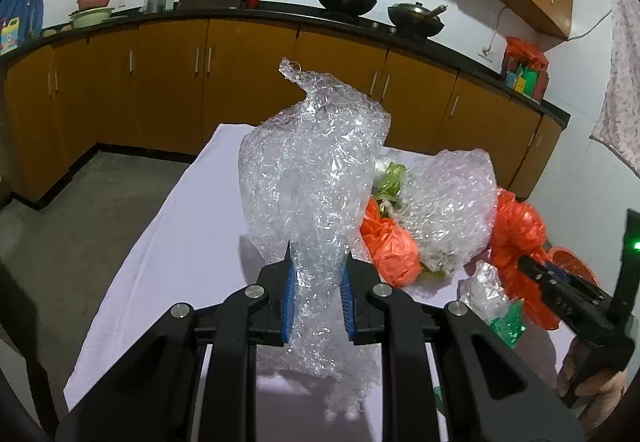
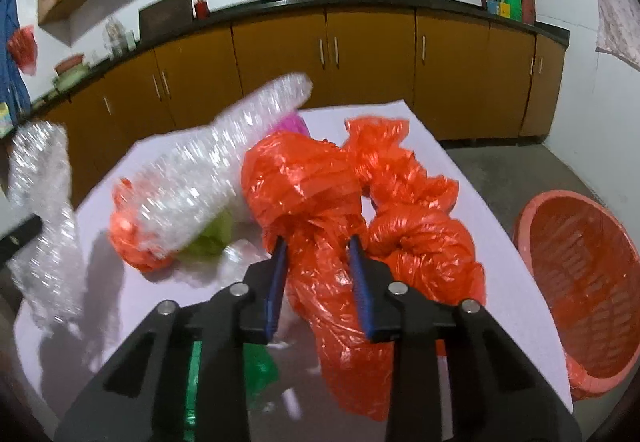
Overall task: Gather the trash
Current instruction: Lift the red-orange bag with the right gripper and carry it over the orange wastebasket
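The left wrist view is showing the left gripper (image 1: 318, 262) pinching a crumpled sheet of clear bubble wrap (image 1: 312, 178), lifted above the near edge of the table (image 1: 168, 242), its blue pads pressing the plastic from both sides. Only the right wrist view is showing the whole orange basket (image 2: 584, 270), sitting on the floor just beside the table's right edge. There the right gripper (image 2: 320, 250) is clamping a twisted orange plastic bag (image 2: 308, 182), fingers narrowed onto its neck. Two more orange bags are lying on the table: one (image 2: 132, 238) toward the left under a second bubble-wrap piece (image 2: 212, 170), one (image 2: 400, 202) at the right. A green scrap (image 2: 260, 366) is lying near the front edge.
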`<state>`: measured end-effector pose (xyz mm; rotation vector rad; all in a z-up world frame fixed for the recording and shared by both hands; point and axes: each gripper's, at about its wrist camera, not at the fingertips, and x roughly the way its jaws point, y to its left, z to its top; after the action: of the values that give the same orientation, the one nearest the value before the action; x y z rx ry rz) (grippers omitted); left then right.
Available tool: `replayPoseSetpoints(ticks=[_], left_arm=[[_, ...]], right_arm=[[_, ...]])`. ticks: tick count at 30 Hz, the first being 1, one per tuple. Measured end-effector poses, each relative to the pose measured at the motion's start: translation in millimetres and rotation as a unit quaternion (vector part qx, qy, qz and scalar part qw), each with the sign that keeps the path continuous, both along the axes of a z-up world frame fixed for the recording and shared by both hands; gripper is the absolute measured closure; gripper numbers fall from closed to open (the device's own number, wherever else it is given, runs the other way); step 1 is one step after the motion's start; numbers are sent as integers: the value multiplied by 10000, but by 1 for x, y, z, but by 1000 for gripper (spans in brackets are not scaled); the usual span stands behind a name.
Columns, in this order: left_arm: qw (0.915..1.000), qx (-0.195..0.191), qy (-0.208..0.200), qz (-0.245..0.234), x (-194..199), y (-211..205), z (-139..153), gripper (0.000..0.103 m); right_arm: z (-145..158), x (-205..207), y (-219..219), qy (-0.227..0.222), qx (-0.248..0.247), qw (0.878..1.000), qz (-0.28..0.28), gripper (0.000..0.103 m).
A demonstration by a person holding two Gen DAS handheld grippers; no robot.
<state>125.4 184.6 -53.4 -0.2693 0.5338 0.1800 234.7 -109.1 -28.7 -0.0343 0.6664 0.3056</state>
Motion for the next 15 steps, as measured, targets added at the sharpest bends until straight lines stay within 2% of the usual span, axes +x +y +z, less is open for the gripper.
replayPoseSetpoints(ticks=[8,15], left_arm=[[9997,-8,-184,-160,-6,-11,15,84],[9981,-8,-351,-512,-7,-37,31,84]], right_arm=[[40,-27,-12,-397,411,9982,190,76],[65,-46,-48,-677,578,9960,-97,76]])
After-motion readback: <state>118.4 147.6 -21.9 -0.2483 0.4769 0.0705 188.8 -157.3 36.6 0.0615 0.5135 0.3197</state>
